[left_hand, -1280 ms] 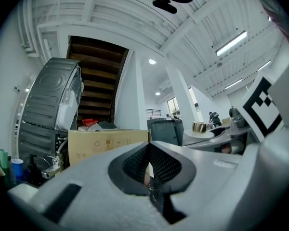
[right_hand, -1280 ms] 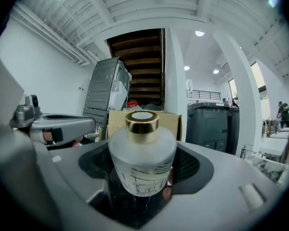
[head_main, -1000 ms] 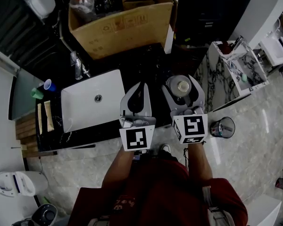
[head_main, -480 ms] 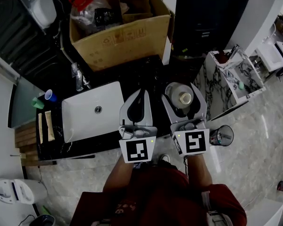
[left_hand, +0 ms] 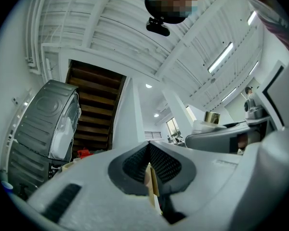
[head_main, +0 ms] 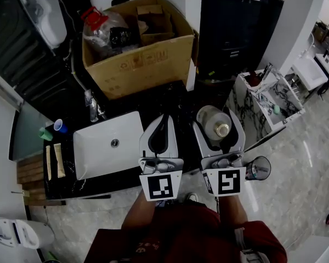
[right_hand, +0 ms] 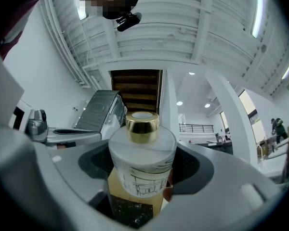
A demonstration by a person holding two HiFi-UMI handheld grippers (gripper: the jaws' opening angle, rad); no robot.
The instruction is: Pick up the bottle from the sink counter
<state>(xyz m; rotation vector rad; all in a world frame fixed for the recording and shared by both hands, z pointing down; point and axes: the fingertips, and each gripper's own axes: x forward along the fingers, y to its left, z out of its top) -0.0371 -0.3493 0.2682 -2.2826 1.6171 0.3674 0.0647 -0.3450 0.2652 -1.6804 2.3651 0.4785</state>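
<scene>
The bottle (head_main: 216,123) is a frosted white cylinder with a gold cap and amber liquid in it. My right gripper (head_main: 218,127) is shut on it, one jaw on each side, and holds it above the black sink counter (head_main: 182,98). In the right gripper view the bottle (right_hand: 142,163) stands upright between the dark pads (right_hand: 97,163) of the right gripper (right_hand: 142,179), its cap towards the ceiling. To its left, my left gripper (head_main: 163,120) is shut and holds nothing. In the left gripper view the left gripper (left_hand: 148,154) has its pads pressed together.
A white basin (head_main: 98,147) with a chrome faucet (head_main: 91,106) is set in the counter at the left. A blue cup (head_main: 59,126) stands at the far left. An open cardboard box (head_main: 137,59) sits behind. A marble stand (head_main: 263,100) is at the right, a small glass (head_main: 257,167) below it.
Both grippers have risen towards the head camera, the right one carrying the bottle up off the counter. Their jaws have kept the same setting.
</scene>
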